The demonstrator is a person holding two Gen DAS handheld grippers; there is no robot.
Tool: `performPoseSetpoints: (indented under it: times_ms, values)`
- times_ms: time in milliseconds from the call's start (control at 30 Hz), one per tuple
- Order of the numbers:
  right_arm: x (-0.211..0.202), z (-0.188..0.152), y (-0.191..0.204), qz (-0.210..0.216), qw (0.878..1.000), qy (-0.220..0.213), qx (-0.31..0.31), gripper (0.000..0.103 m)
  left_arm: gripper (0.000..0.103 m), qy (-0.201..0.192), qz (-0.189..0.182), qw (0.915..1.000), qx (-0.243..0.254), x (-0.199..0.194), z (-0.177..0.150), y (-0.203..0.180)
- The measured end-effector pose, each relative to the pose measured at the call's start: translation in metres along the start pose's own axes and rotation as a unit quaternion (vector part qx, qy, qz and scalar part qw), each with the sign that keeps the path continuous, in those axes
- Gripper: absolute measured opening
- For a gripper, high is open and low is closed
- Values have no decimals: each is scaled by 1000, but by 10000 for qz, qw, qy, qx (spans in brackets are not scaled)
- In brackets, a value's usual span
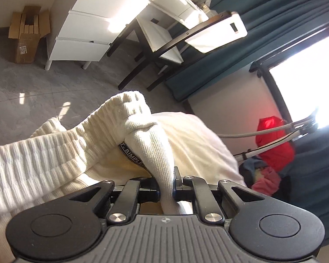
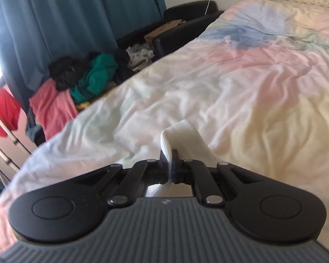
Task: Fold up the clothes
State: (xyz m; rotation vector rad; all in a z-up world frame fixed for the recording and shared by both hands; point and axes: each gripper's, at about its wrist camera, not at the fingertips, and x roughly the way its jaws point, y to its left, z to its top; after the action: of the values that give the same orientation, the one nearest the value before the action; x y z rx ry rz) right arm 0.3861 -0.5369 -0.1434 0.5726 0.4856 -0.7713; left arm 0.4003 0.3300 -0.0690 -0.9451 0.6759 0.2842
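Pinching cream knit fabric, my left claw (image 1: 166,184) is closed on a fold of the sweater (image 1: 81,144), which bunches up ahead of it with the neck label showing. My right claw (image 2: 171,168) is clamped just as tight on a thin white edge, probably the same sweater (image 2: 182,135), held above the pastel bed cover (image 2: 252,76).

I judge the main risk is slippage: each grip holds only a narrow pinch, so a quick swing or uneven pull could tug the cloth free, twist it, or drop it crumpled on the bed. Motion blur softens the right view.

An open cardboard box (image 1: 28,35) stands on the floor by the white drawers (image 1: 85,28); it seems to hold flattened cardboard.
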Motion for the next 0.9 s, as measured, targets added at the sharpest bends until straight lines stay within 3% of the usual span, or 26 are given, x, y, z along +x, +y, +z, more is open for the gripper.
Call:
performPoseSetpoints:
  times_ms: [133,233,400,467,533,633,667,800,900]
  values:
    - [19,-13,1,-120,9998,126,-50,6,12,31,279,9990,354,25,-5,-5]
    - [12,-12,-2,-45,9999,140,-55,10,16,15,232,9985,503,19,-6,-5]
    - [-20,-3,-23,555,9970,474,258,18,51,-195,-25,9982,566,-21,-8,5]
    - [-49,-3,-38,871,9945,435,375,25,55,-150,-224,9981,555,-46,-12,13]
    - [-74,-4,-55,1167,9912,449,435,48,59,-53,-390,9977,555,-70,-20,24]
    - [-112,-10,-90,1495,9845,548,734,62,70,86,-475,9972,578,-102,-38,41]
    - [-121,-13,-103,1601,9808,645,912,62,76,134,-476,9971,583,-112,-45,48]
    - [-146,-36,-158,1898,9571,1030,1932,63,77,493,-645,9956,473,-135,-77,80]
    - [-143,-62,-184,1978,9310,1490,2682,72,79,834,-666,9943,-51,-133,-96,106]
